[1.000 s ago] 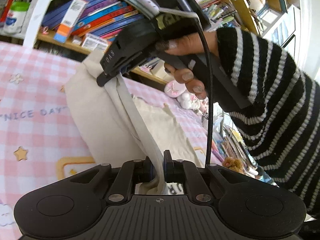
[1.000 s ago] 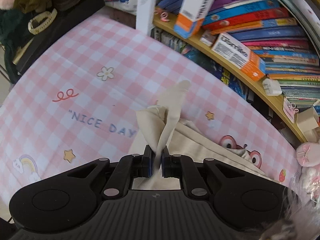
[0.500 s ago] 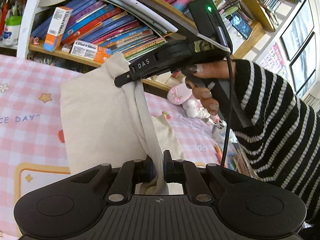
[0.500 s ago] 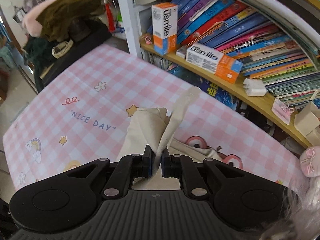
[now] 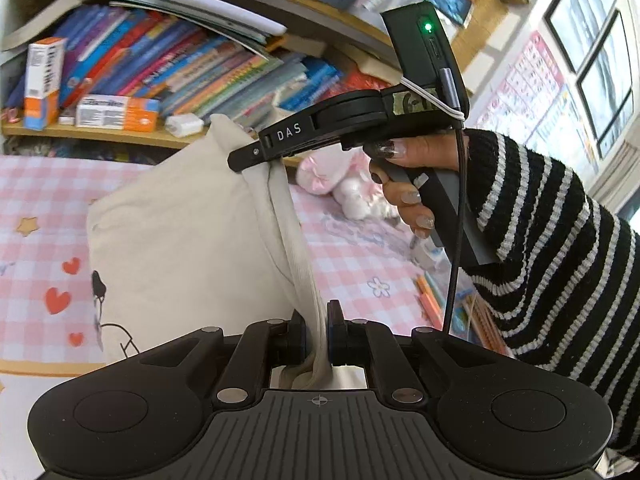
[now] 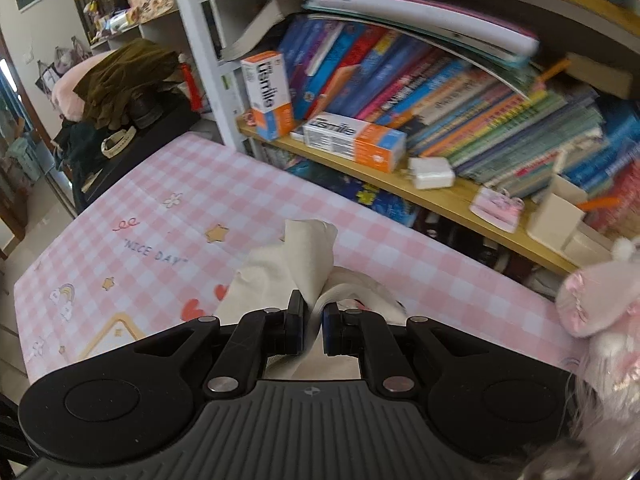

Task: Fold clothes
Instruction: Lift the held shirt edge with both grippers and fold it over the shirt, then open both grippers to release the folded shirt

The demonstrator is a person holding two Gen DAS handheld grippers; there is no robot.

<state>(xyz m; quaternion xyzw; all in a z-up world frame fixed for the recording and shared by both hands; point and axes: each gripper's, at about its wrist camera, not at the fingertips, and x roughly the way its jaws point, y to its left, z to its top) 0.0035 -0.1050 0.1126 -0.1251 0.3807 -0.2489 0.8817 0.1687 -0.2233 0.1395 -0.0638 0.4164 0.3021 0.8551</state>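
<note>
Both grippers are pinching the cream garment, probably a T-shirt, above the pink checked tablecloth: left gripper and right gripper, jaws nearly closed on cloth.

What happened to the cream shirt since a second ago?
Both grippers lifted the cream shirt higher off the pink checked cloth, so more hangs free and its printed drawing shows. The left gripper and right gripper stayed shut on the ribbed edge.

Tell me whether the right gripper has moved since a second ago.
Yes. The right gripper has risen with the cream garment, from below the bookshelf edge to level with it.
</note>
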